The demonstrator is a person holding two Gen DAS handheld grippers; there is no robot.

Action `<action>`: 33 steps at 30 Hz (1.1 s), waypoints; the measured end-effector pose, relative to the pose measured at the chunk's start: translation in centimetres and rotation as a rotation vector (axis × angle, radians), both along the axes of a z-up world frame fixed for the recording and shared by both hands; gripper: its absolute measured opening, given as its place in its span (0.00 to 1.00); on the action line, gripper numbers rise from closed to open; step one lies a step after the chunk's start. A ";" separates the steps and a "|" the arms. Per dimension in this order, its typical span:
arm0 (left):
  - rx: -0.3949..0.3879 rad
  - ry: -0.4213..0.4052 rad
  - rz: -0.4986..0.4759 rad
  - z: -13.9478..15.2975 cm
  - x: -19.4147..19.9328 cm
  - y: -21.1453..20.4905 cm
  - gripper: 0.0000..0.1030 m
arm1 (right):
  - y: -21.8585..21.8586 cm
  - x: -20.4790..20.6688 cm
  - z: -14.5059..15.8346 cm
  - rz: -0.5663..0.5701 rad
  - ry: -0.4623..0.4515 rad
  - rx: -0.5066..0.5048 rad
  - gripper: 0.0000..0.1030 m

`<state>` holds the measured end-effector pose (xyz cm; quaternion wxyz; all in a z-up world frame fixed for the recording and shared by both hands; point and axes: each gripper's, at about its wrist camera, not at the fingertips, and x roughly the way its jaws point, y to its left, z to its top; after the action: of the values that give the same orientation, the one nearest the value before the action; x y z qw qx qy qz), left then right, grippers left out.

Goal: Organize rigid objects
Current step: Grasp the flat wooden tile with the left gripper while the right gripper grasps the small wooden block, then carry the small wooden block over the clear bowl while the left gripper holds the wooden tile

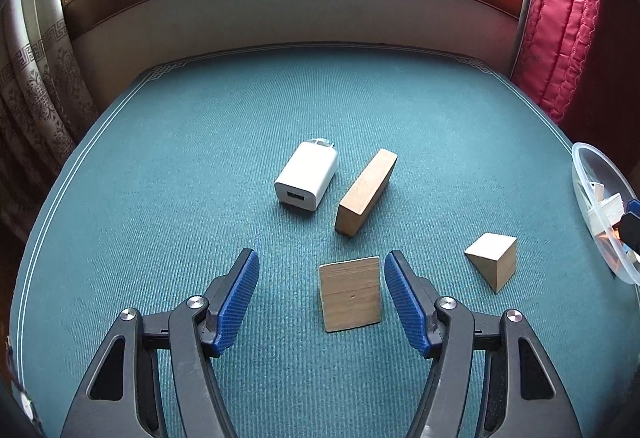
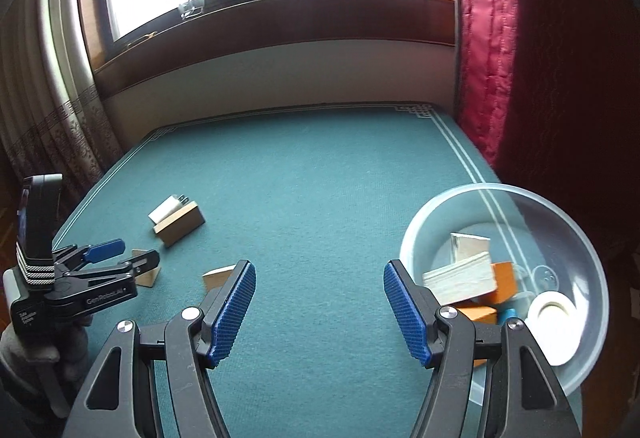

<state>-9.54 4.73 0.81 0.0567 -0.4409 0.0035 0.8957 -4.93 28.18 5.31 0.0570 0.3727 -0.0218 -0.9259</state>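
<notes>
My left gripper is open over the teal table, with a flat wooden block lying between its fingers, nearer the right one. Beyond lie a white charger, a long wooden block and a wooden wedge. My right gripper is open and empty above the cloth. To its right a clear plastic bowl holds wooden and orange blocks and a white tape roll. The left gripper shows at the left of the right wrist view, over the flat block.
The teal tablecloth ends at a wall under a window at the back. A red quilted curtain hangs at the right, a patterned curtain at the left. The bowl's rim shows at the far right of the left wrist view.
</notes>
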 end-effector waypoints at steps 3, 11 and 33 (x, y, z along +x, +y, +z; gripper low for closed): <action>0.000 -0.011 -0.004 -0.4 -0.2 0.2 0.54 | -2.0 -0.7 -0.7 0.043 -0.031 0.009 0.68; 0.024 -0.014 -0.035 -0.6 -0.1 0.3 0.32 | -5.9 -2.5 -3.1 0.125 -0.117 0.032 0.68; 0.034 0.048 0.046 0.9 0.9 -2.0 0.32 | -9.5 -4.2 -5.7 0.189 -0.150 0.116 0.31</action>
<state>-8.66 2.76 1.72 0.0435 -0.4181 -0.0207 0.9071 -9.16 18.67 -0.38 0.1203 0.4438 0.0629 -0.8858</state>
